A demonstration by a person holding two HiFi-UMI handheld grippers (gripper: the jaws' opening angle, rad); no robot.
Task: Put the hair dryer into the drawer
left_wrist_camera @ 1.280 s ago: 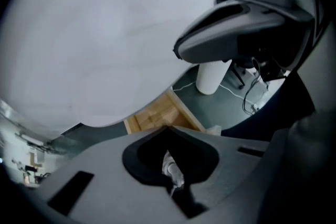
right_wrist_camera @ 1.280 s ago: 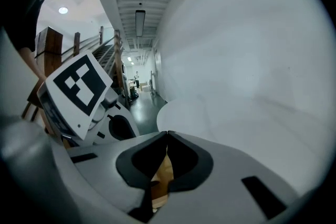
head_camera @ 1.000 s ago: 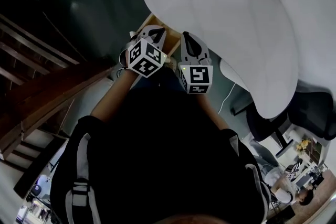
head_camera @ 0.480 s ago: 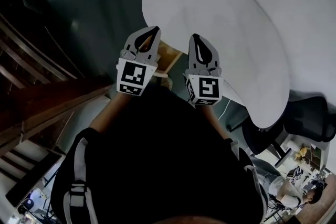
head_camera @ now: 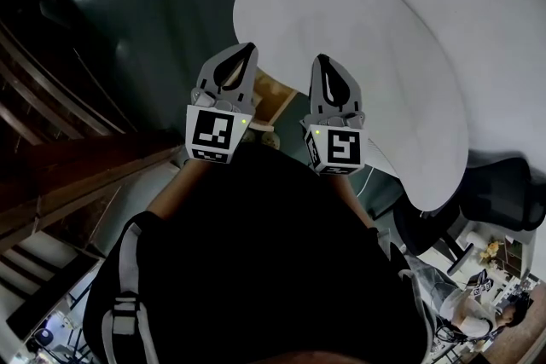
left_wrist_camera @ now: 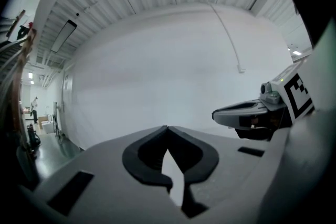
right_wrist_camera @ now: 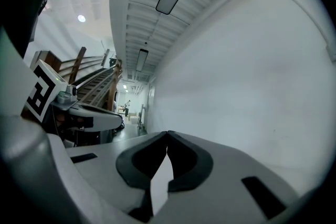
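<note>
Both grippers have risen; left gripper (head_camera: pixel 241 49) and right gripper (head_camera: pixel 321 60) point level, jaws together, empty. Hair dryer shows in no view, perhaps inside the wooden drawer (head_camera: pixel 275 95) below; I'd check before closing.

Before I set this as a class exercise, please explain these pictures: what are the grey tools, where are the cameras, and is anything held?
There is no robot arm here: a person holds a grey tool in each hand. The head view comes from a camera on the person's head, looking steeply down. It shows the left hand-held gripper and the right hand-held gripper held up near a white table. A wooden box edge, possibly the drawer, shows between them. The other two pictures come from cameras riding on each tool, looking along its own jaws. Both pairs of jaws are closed, tips touching, with nothing between them. No hair dryer is in view, and the table top looks bare.
</note>
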